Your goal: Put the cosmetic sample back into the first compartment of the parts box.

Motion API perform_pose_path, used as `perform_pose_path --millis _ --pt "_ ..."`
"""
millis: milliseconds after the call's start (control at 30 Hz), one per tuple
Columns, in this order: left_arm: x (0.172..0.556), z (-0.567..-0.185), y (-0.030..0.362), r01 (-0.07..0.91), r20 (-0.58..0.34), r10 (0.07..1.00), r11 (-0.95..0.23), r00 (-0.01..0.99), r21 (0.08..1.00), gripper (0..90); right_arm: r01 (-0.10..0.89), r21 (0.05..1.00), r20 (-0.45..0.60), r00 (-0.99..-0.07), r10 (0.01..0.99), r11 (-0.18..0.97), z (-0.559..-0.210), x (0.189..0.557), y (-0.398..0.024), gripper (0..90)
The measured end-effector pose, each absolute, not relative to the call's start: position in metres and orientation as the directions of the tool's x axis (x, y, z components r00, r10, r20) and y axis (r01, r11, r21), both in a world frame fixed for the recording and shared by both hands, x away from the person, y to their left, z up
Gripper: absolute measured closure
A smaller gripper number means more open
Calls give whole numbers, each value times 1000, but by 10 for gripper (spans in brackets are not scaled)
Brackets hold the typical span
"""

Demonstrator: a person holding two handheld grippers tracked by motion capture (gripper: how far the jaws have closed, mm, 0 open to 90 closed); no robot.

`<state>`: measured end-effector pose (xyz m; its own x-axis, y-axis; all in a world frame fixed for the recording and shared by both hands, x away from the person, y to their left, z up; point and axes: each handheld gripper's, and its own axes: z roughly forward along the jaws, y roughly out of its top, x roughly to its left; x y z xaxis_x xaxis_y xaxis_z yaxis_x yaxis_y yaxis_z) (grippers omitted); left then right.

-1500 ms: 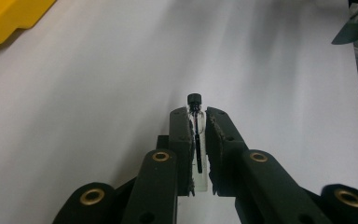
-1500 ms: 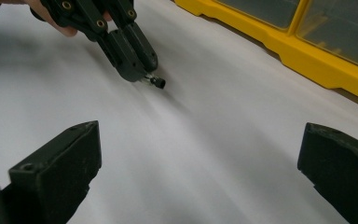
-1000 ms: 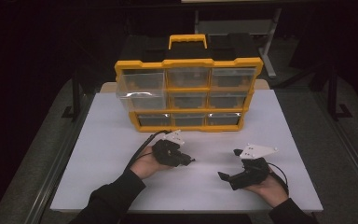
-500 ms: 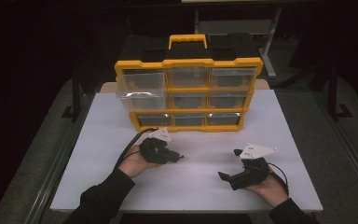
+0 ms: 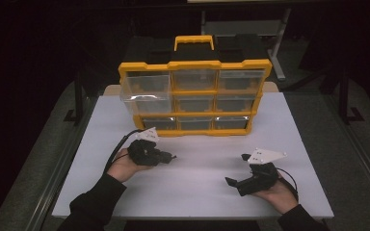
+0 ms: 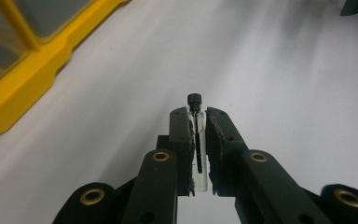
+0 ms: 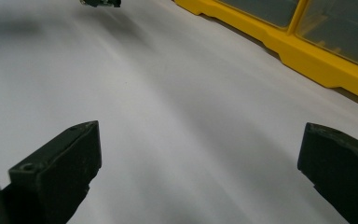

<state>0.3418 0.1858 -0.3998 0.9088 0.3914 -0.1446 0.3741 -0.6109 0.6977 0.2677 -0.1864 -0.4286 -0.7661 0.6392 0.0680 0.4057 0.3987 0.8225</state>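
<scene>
A yellow organizer case [image 5: 195, 96] with clear drawers stands upright at the back of the white table [image 5: 197, 178]; its top-left drawer [image 5: 142, 91] is pulled out. My left gripper [image 5: 171, 157] hovers in front of the case's lower left, shut on a small clear glass vial with a black cap [image 6: 196, 140] held lengthwise between the jaws [image 6: 196, 114]. My right gripper [image 5: 236, 169] rests low near the front right, jaws spread wide [image 7: 200, 154] with nothing between them. The case's yellow base [image 7: 307, 51] lies ahead of it.
A black frame and a grey stand sit beyond the table in the dark. Bare white tabletop stretches between the two grippers and in front of the case. The left gripper's cable [image 5: 118, 149] loops over the table at its left.
My left gripper has moved back and to the left, closer to the case's lower left, still holding the vial. The right gripper has stayed put.
</scene>
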Motion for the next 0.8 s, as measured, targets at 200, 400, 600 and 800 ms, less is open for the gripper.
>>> perform_pose_path --millis 200,400,600,800 --pt "342 -394 202 385 -147 409 -593 901 707 807 404 823 67 -767 638 399 -429 268 -186 0" --pt "343 -388 221 404 -153 435 -572 887 714 807 404 823 67 -766 639 399 -429 268 -186 0" --pt "344 -382 237 415 -151 457 -558 877 719 807 405 822 66 -767 638 401 -429 268 -186 0" --pt "345 -373 255 436 -156 485 -541 861 719 807 405 822 66 -766 640 400 -429 268 -186 0"
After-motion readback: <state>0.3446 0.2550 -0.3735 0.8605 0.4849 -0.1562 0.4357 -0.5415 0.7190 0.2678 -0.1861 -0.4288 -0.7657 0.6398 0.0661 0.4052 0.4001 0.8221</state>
